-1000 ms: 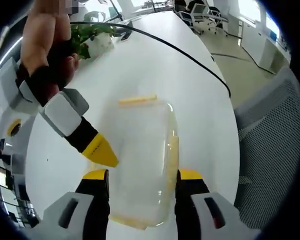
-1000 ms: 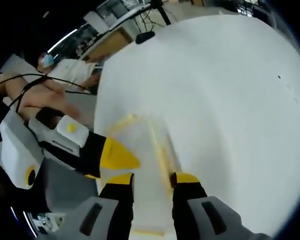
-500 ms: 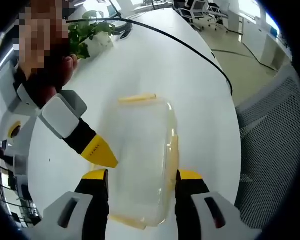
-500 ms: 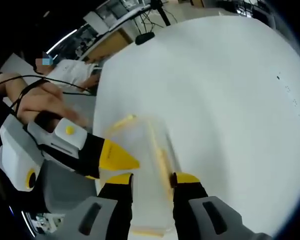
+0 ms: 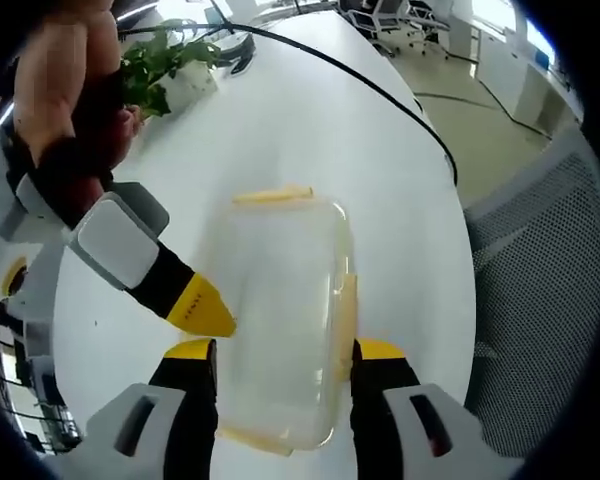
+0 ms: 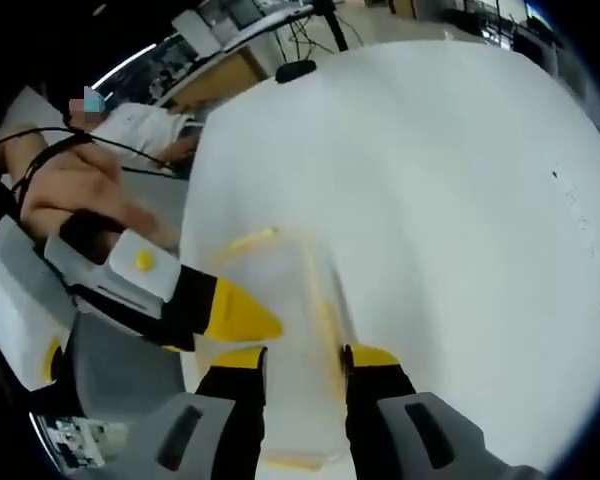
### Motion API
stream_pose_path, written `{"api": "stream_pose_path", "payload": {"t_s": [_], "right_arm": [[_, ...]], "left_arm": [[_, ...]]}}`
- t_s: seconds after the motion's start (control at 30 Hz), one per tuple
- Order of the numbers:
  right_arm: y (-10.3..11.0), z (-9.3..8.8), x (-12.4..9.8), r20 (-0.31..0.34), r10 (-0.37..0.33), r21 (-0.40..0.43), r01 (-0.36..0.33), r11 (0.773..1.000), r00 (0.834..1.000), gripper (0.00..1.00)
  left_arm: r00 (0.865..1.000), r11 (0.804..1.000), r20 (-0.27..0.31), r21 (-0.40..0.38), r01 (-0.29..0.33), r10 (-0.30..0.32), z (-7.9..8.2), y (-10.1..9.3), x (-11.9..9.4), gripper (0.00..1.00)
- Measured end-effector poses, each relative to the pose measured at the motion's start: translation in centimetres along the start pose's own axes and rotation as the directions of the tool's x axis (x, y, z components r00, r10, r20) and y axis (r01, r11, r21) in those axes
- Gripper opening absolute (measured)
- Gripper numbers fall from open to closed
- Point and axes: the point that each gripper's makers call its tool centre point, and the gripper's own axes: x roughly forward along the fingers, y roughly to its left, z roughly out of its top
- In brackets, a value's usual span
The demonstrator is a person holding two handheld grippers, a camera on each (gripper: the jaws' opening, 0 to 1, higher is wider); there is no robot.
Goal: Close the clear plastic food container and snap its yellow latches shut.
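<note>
- A clear container (image 5: 280,330) lies on a white table (image 5: 310,130), lid down on it, with both grippers bearing on it from opposite sides.
- Left gripper (image 5: 285,355): jaws apart, the box between the tips and running up toward 12 o'clock. The right-hand tip sits at a yellow latch (image 5: 346,320) along the box's 3 o'clock edge. Whether the tips actually press the walls cannot be told.
- Another yellow latch (image 5: 272,197) lies at the far, 12 o'clock end, well clear of these jaws; a further yellow strip shows at the near end, by 6 o'clock.
- Right gripper (image 6: 298,360): jaws likewise apart, straddling the box from its own side, with a latch (image 6: 327,325) running between them just above the right tip.
- In the right gripper view, the left gripper's yellow tip comes in from 9 o'clock and rests at the box's edge; in the left gripper view, the right gripper's tip does the same from 9 o'clock.
- Risk: the box looks light and the table slick. A one-sided push on a latch could skid or spin it out from between the jaws rather than snap the latch home.
- Risk: if the lid is not fully seated, pressing a latch may tip the box or leave that edge sprung.
- Risk: the two tips work close together and could collide or pinch each other.
- A potted plant (image 5: 165,75) and a black cable (image 5: 380,90) lie toward 11 and 1 o'clock, well apart from the work.
</note>
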Motion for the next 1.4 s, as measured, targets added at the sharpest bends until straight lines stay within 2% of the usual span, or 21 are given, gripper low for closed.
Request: {"api": "stream_pose_path", "payload": {"t_s": [0.23,0.6,0.8,0.93,1.03,1.23,1.4], "right_arm": [[0.3,0.0,-0.3,0.013,-0.088,-0.094,0.089,0.992,0.996,0.32],[0.5,-1.2,-0.7,0.042,-0.152,-0.115,0.155,0.981,0.988,0.36],[0.6,-1.3,-0.9,0.079,-0.179,-0.148,0.189,0.971,0.981,0.37],[1.0,-1.5,-1.1,0.070,-0.203,-0.187,0.213,0.959,0.977,0.39],[1.4,-1.6,-1.4,0.066,-0.211,-0.209,0.221,0.953,0.975,0.40],[1.8,-1.9,-1.7,0.086,-0.207,-0.194,0.220,0.956,0.975,0.41],[2.5,-1.8,-2.1,0.113,-0.199,-0.199,0.219,0.955,0.973,0.48]], "left_arm": [[1.000,1.000,-0.012,0.011,0.015,-0.015,0.1,-0.1,0.0,0.54],[0.997,0.997,-0.025,0.000,0.079,-0.079,0.1,-0.1,-0.2,0.54],[0.994,0.994,-0.019,0.019,0.106,-0.106,0.0,-0.3,-0.4,0.55],[0.993,0.993,-0.023,0.024,0.114,-0.114,0.0,-0.4,-0.5,0.54],[0.993,0.993,-0.013,0.016,0.115,-0.115,0.1,-0.2,-0.8,0.55],[0.990,0.990,0.017,-0.027,0.140,-0.139,0.7,-0.3,-1.2,0.61],[0.986,0.984,0.028,-0.067,0.168,-0.166,0.7,-0.1,-1.5,0.66]]}}
